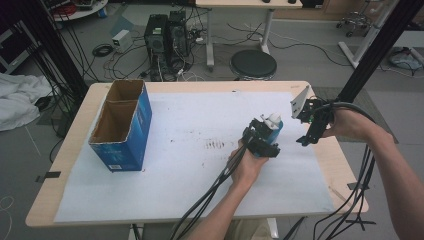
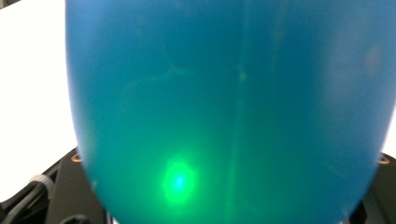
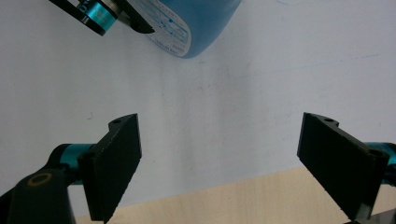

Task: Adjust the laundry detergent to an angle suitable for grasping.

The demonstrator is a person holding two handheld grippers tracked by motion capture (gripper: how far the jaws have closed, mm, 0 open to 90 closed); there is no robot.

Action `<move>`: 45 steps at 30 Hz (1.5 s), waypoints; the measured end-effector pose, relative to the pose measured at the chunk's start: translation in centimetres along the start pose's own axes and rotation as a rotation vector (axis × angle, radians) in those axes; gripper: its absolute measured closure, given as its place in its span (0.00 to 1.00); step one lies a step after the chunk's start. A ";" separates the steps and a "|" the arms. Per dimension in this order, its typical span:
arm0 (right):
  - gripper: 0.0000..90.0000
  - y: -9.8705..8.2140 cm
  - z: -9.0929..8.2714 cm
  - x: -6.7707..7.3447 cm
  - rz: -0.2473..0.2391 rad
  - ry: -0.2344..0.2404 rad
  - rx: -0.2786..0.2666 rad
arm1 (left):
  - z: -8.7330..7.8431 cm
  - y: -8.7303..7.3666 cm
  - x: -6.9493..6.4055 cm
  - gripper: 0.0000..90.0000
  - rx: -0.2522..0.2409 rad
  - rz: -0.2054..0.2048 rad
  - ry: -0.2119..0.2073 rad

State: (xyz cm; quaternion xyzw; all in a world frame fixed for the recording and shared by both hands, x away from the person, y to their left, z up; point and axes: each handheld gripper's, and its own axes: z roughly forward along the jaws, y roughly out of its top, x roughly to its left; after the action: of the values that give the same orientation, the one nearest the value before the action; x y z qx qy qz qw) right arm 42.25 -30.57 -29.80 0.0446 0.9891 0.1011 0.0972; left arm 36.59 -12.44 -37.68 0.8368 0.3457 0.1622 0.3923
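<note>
A blue bottle (image 1: 274, 133) with a white cap (image 1: 272, 119) stands right of centre on the white sheet (image 1: 190, 170). My left gripper (image 1: 261, 140) reaches it from the near side, and its jaws sit against the bottle's two flanks. In the left gripper view the bottle (image 2: 224, 93) spans the whole gap of that gripper (image 2: 229, 196). My right gripper (image 1: 306, 136) hovers just right of the bottle over the sheet's right edge. Its jaws stand wide apart with nothing between them (image 3: 219, 158). From there the bottle's base (image 3: 201, 23) and a left jaw (image 3: 135, 23) against it show at the top.
An open blue cardboard box (image 1: 125, 125) stands at the left of the table. The wooden table edge (image 1: 347, 165) runs right of the sheet. Beyond the far edge are a round black stool (image 1: 252, 64) and computer towers (image 1: 165, 35) on the floor.
</note>
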 end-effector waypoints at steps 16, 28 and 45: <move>0.14 0.0 0.0 0.0 0.000 -0.002 0.001 | 0.0 -0.2 0.1 0.48 -0.017 0.003 0.013; 0.14 0.1 0.1 0.0 0.001 -0.002 0.004 | 0.0 -0.3 0.2 0.50 -0.031 0.015 0.011; 0.14 0.4 0.0 0.0 0.002 -0.005 -0.004 | -3.7 -1.3 5.3 0.51 -0.026 0.127 -0.115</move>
State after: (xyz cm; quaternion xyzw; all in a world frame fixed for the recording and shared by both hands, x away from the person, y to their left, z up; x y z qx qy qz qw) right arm 42.29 -30.20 -29.72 0.0458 0.9886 0.1029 0.0995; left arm 37.79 -6.07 -36.30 0.8597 0.2669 0.1428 0.4114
